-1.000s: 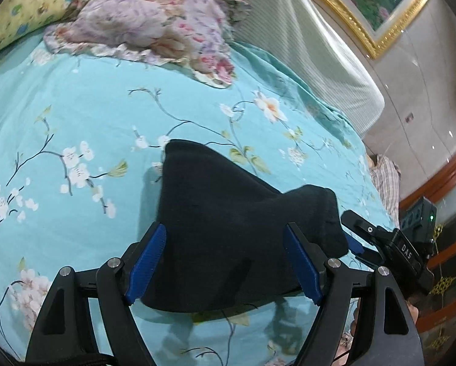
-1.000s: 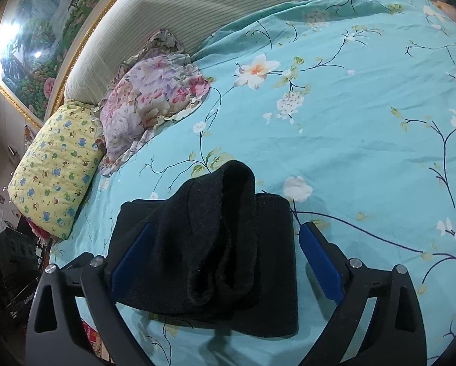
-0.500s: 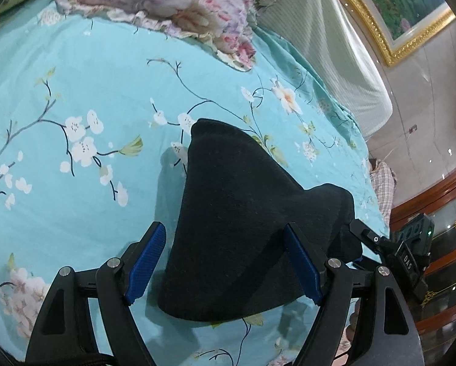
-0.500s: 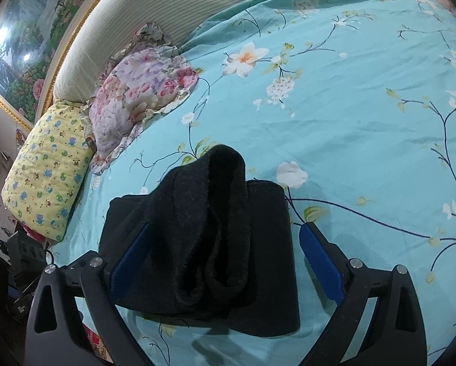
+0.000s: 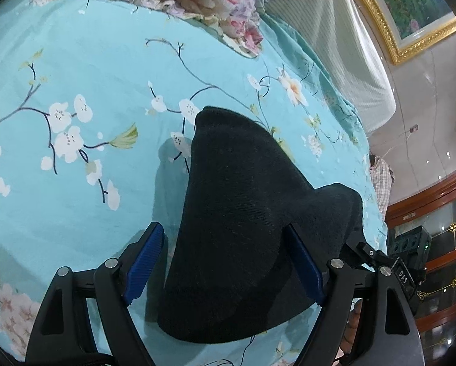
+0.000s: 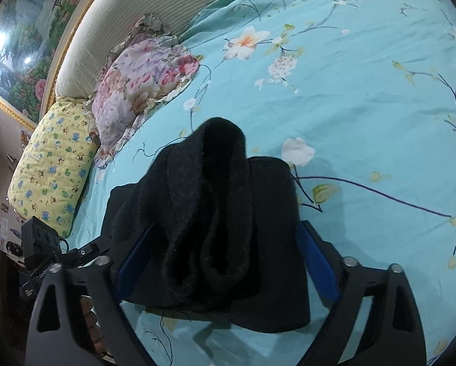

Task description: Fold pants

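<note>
Though bunched, pants (image 5: 243,228) on bedspread (image 5: 75,183)

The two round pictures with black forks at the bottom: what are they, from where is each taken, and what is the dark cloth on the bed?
There is no robot here. A person holds a two-finger gripper in each hand, and each carries a wide-angle camera looking along its fingers. One picture is from the left gripper, the other from the right gripper. The blue strips are finger pads. Both stand open. The black pants, partly folded and bunched, lie on the turquoise flowered bedsheet between the fingers. I cannot tell whether either gripper touches them. Two pillows, flowered and yellow, lie near the headboard.
</note>
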A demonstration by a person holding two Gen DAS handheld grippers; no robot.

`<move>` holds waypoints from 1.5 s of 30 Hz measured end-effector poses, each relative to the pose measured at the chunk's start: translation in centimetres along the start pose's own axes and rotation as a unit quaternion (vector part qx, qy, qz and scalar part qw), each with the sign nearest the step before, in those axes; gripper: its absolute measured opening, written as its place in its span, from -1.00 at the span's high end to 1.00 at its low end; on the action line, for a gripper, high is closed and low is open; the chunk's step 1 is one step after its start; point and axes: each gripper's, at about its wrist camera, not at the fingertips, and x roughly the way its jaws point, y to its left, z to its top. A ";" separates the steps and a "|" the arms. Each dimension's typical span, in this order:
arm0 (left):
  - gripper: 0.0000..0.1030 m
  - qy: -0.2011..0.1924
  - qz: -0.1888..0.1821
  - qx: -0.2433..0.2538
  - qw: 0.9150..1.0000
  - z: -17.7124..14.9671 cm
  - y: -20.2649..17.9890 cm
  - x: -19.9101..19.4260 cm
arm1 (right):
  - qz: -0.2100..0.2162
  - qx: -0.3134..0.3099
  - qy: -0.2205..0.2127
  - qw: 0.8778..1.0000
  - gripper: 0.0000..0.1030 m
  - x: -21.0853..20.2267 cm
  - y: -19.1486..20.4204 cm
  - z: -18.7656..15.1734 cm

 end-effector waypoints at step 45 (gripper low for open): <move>0.21 -0.053 0.003 0.046 0.998 0.3 -2.4 -4.4 | 0.054 -0.055 -0.027 0.997 0.25 -2.3 3.1 -0.8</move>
